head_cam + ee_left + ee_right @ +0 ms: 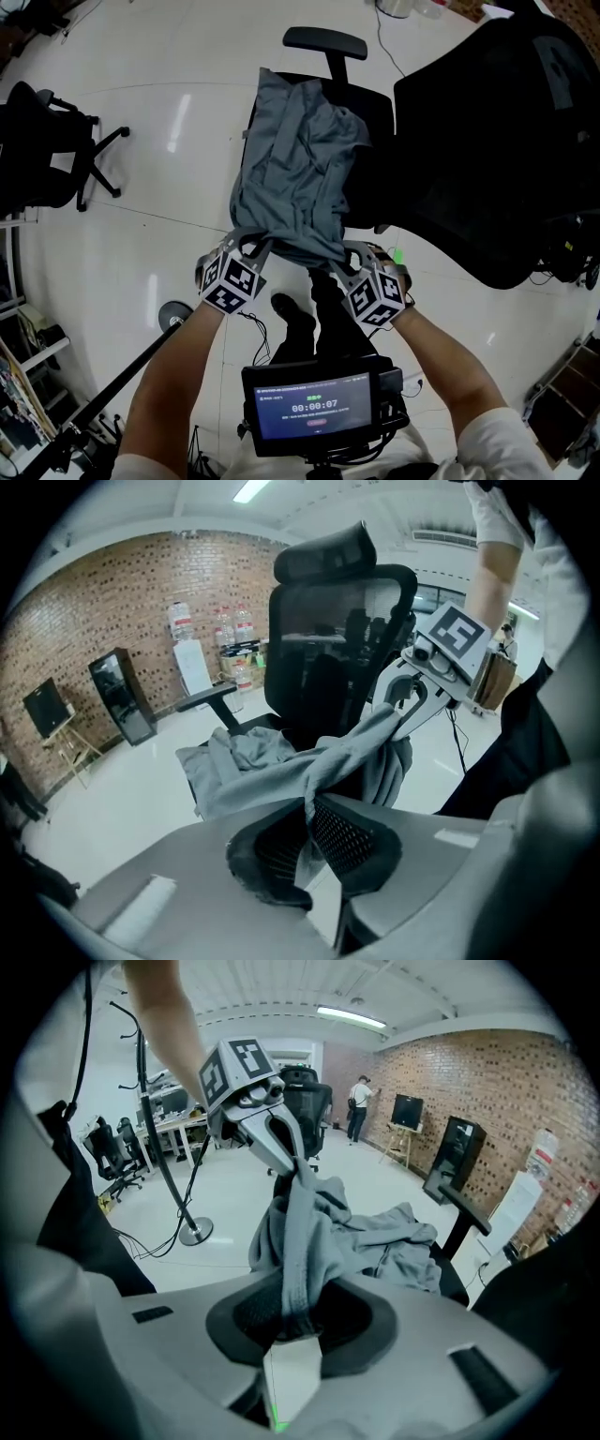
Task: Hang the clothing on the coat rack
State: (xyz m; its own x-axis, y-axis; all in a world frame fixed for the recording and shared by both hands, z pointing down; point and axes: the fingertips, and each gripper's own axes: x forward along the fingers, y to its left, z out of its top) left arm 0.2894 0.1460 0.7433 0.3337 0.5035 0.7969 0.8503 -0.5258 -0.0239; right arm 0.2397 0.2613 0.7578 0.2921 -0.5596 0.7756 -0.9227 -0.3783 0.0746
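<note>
A grey garment (pixel 291 178) lies crumpled on the seat of a black office chair (pixel 325 42). Both grippers are at its near edge. My left gripper (pixel 246 251) is shut on a fold of the garment (pixel 253 761), and the cloth runs between its jaws (pixel 309 813). My right gripper (pixel 349 258) is shut on another bunch of the garment (pixel 375 1232), which is pinched between its jaws (pixel 300 1312). Each gripper shows in the other's view, the right gripper (pixel 412 691) and the left gripper (pixel 281 1147), with cloth stretched between them. The coat rack (pixel 155 1129) stands to my left, with its round base (pixel 173 314) on the floor.
A large black chair back (pixel 487 141) fills the right of the head view. Another office chair (pixel 37 141) stands at the far left. A screen unit (pixel 319 408) sits below my arms. In the background are a brick wall (pixel 112 602), desks and a person standing far off (pixel 358 1105).
</note>
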